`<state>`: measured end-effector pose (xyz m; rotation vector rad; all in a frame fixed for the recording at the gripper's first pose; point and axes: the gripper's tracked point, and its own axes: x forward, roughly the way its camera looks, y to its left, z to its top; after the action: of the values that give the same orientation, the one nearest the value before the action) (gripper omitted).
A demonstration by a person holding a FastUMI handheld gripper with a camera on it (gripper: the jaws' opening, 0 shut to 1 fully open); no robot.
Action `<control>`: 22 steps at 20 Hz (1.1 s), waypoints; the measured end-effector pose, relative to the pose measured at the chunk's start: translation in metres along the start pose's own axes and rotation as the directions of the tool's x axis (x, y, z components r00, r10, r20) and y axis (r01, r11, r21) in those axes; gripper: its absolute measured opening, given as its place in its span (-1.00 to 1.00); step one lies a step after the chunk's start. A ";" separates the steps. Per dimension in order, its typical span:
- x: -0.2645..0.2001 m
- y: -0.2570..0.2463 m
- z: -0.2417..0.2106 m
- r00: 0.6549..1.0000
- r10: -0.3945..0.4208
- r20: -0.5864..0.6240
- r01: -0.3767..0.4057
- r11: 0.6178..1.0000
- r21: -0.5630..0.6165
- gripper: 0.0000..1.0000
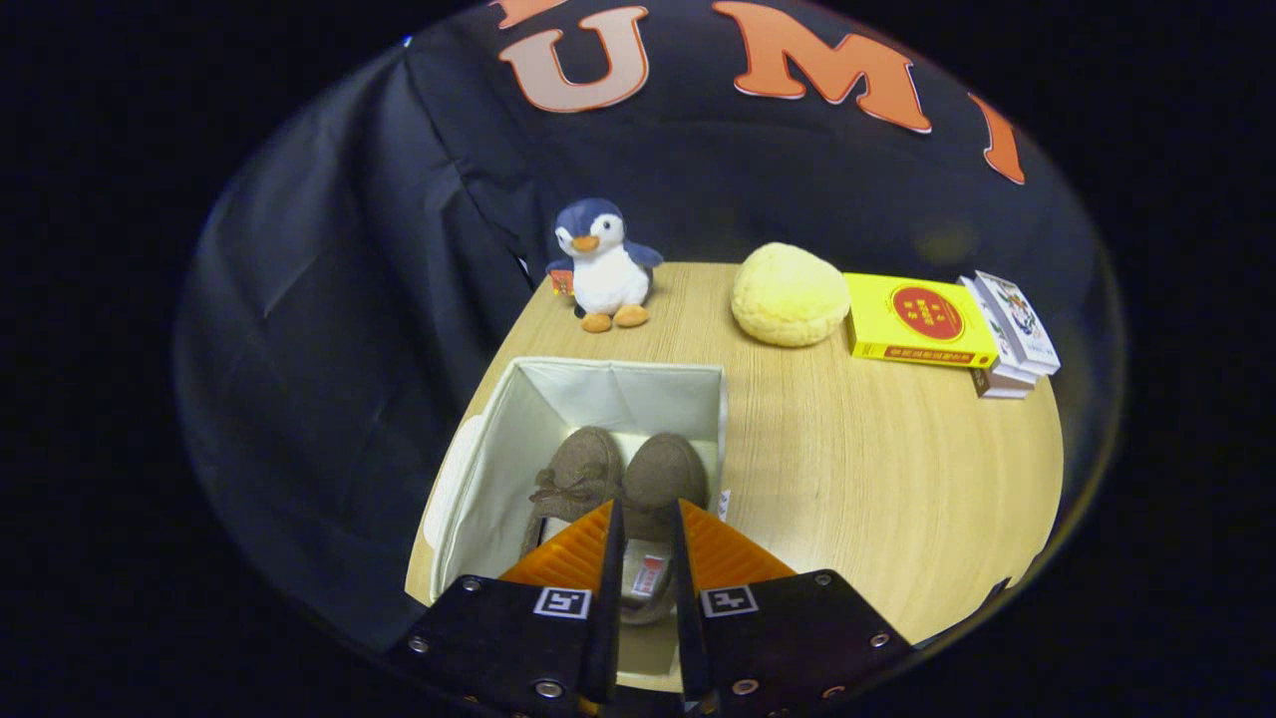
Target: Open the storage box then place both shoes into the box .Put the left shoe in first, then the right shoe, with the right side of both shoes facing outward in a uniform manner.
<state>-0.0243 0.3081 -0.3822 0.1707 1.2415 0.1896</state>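
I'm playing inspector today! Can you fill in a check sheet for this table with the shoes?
Surface: wooden table, light grain, bare in the middle.
Job's things: white storage box open; two brown shoes lying inside side by side, toes pointing away.
Clutter: plush penguin, round yellow cushion, yellow book, small stack of card boxes, all beyond the box.
Gripper: fingers a little apart over the right-hand shoe's opening; whether they pinch it cannot be told.
Cables: nothing seen.
Surroundings: black cloth wall behind and beside the table.
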 end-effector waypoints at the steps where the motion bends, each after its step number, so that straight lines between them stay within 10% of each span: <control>1: -0.010 -0.004 0.006 1.000 0.007 0.030 -0.007 1.000 -0.013 -0.45; 13: -0.144 -0.127 0.089 0.905 -0.052 0.422 0.068 0.997 -0.023 0.14; 22: -0.261 -0.230 0.123 0.712 -0.171 0.681 0.190 0.981 0.047 0.85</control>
<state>0.0228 0.0199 -0.1561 0.0784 0.5004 -0.0367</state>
